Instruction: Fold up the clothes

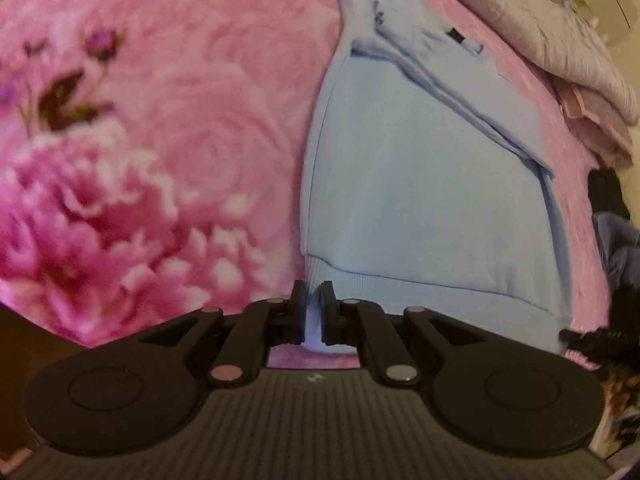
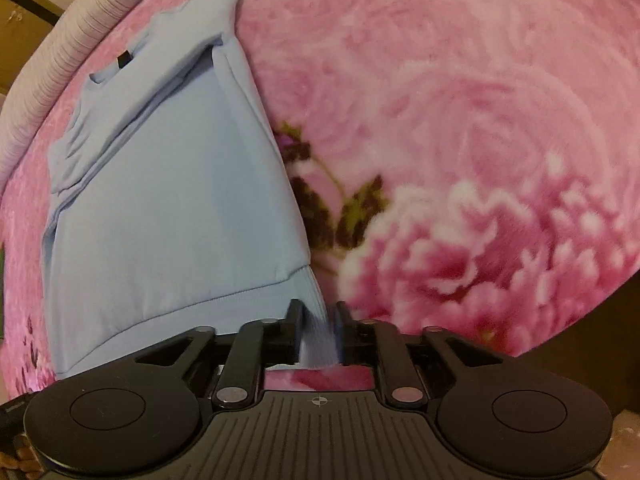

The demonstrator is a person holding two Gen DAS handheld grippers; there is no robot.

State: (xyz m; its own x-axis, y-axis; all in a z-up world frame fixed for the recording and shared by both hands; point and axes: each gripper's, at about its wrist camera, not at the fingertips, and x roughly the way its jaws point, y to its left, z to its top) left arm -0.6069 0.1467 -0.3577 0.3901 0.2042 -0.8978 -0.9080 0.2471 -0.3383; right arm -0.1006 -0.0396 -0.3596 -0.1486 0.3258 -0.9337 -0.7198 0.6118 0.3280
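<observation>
Pinching sweater hem — left gripper

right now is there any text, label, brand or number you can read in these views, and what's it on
No readable text in either view.
Black neck tag inside the light blue sweater collar: too small and blurred to read.
Small mark on the right gripper's body: a crosshair symbol, no letters.
Small pale mark on the left gripper's body: blurred, unreadable.

We see a pink floral blanket spread over the bed, big rose print with dark leaves. Folded pale quilted bedding is piled at the far edge, a dark bluish heap at the side. Cream wall behind.
</observation>
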